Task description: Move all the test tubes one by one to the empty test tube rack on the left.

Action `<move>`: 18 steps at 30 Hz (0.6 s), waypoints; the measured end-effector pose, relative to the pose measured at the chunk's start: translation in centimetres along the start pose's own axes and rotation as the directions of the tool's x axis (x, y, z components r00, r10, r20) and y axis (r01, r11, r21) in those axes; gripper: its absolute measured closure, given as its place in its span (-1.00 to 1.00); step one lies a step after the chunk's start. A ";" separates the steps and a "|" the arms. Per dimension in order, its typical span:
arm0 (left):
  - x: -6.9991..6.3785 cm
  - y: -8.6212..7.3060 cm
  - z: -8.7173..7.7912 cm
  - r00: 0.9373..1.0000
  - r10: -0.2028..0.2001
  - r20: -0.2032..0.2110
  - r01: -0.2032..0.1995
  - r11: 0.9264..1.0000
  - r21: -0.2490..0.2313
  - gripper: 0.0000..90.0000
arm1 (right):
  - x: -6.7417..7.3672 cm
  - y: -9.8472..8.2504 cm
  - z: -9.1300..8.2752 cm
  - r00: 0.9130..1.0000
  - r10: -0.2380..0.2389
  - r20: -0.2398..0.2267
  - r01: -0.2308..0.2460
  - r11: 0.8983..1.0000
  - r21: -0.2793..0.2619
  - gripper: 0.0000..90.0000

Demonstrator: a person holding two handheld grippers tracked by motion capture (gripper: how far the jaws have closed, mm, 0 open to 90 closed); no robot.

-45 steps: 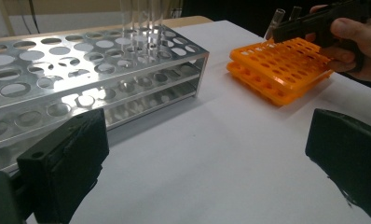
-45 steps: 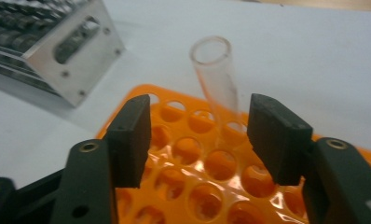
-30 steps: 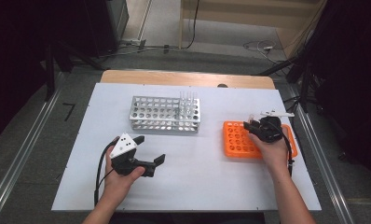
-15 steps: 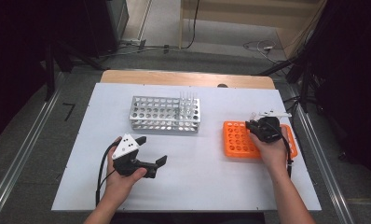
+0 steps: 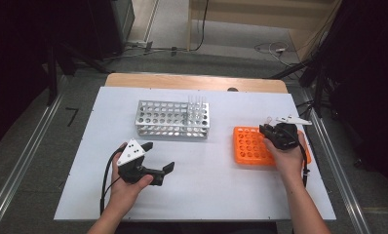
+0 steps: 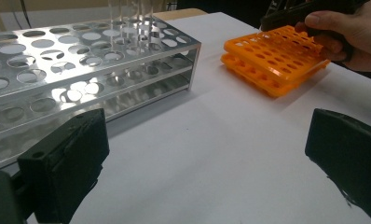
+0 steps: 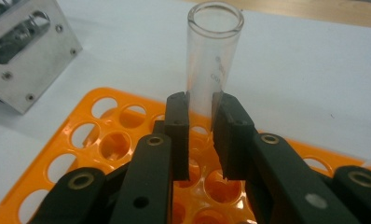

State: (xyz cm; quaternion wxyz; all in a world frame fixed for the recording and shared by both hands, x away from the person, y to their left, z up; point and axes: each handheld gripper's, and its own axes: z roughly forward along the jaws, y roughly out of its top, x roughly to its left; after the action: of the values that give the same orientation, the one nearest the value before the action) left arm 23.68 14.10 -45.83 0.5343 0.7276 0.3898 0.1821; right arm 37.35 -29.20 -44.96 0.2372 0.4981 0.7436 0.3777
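Test tube (image 7: 210, 70) is clamped upright by the right gripper (image 7: 201, 135), seated in the orange rack (image 5: 248, 148). Grasp step is judged complete; a straight lift is required next. Left gripper (image 5: 158, 161) is held agape.

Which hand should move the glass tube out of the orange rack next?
Right: the right gripper has its jaws shut on the glass tube over the orange rack. The left gripper is open, away.

No legible text on anything here.

Clear glass tube (image 7: 211, 60) — upright over orange rack (image 7: 95, 135)
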 end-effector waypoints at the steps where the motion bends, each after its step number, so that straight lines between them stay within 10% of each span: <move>1: -0.1 0.0 0.0 1.000 0.001 0.001 -0.001 1.000 -0.002 -1.00 | 0.0 0.0 -0.2 1.000 -0.004 -0.002 0.004 1.000 -0.015 0.65; 18: 0.1 0.6 -0.9 1.000 -0.001 -0.007 0.000 0.999 -0.038 -1.00 | 1.9 0.9 -3.8 0.996 -0.054 -0.077 0.044 0.992 -0.121 0.65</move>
State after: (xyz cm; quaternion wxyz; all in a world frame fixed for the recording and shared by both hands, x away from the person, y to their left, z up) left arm 23.35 14.72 -44.99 0.5468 0.7165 0.3883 0.1920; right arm 34.34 -28.49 -41.95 0.2459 0.4490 0.7406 0.4353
